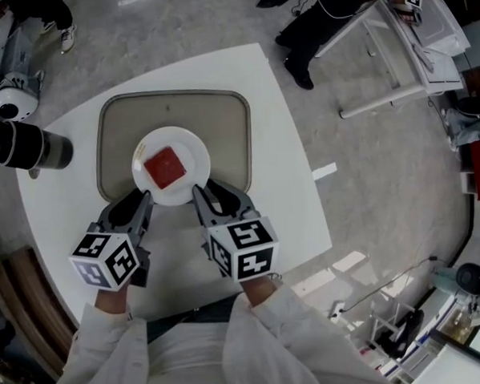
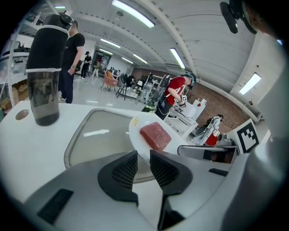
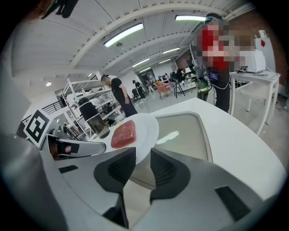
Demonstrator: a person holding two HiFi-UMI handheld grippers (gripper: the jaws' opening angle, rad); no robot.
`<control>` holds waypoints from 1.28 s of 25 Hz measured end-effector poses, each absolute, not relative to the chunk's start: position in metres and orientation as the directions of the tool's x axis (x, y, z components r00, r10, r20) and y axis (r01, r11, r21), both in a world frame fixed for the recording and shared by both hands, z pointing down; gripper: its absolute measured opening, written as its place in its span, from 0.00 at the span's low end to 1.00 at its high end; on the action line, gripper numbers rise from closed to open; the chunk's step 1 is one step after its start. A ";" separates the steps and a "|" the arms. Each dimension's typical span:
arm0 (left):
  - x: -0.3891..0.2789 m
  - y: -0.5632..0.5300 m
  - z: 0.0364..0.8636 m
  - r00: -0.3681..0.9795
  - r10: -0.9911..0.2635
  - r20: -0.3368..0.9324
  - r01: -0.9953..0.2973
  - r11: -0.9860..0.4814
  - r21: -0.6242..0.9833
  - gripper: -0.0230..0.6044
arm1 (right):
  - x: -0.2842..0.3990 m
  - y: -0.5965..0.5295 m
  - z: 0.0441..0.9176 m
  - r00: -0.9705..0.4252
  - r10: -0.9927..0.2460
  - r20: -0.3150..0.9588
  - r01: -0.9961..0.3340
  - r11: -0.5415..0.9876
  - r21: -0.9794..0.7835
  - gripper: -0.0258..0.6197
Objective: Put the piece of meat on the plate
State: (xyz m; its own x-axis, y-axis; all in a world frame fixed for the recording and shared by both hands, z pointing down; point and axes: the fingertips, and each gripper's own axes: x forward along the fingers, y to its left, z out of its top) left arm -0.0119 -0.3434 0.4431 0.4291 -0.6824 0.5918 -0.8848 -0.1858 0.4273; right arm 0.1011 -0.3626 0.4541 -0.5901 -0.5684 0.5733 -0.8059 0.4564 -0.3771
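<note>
Nearest to me, my white sleeves [image 1: 104, 347] are reaching over the near edge of the white table [image 1: 284, 185]. At the table's left edge a black cylindrical flask [image 1: 29, 147] [image 2: 44, 67] is standing upright.

I am holding the left gripper [image 1: 142, 199] [image 2: 142, 158] at the near edge of the beige rounded rectangular tray [image 1: 116, 129] [image 2: 99, 135] [image 3: 180, 128]. Its jaws are standing a little spread and pinching nothing, with their tips just beside the near-left rim of the round white plate [image 1: 191, 145] [image 2: 135, 128] [image 3: 146, 126].

The plate is sitting on the tray, toward its near edge. The square red piece of meat [image 1: 165, 168] [image 2: 155, 136] [image 3: 123, 134] is lying flat in the plate's middle, touched by neither gripper.

I am holding the right gripper [image 1: 200, 191] [image 3: 142, 155] at the plate's near-right rim. Its jaws are likewise a little spread and empty, and the rim is showing just past the gap.
</note>
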 end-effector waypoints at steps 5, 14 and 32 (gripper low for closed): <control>-0.014 -0.359 0.451 0.415 -0.689 0.595 -0.888 -0.164 0.430 0.18 | 0.098 -0.382 0.461 -0.588 -0.564 0.580 -0.806 0.464 -0.367 0.21; -0.021 -0.373 0.468 0.418 -0.665 0.619 -0.881 -0.132 0.453 0.18 | 0.091 -0.397 0.478 -0.586 -0.519 0.623 -0.806 0.450 -0.384 0.21; -0.027 -0.379 0.495 0.404 -0.603 0.688 -0.892 -0.094 0.442 0.18 | 0.082 -0.408 0.502 -0.558 -0.440 0.704 -0.816 0.446 -0.368 0.21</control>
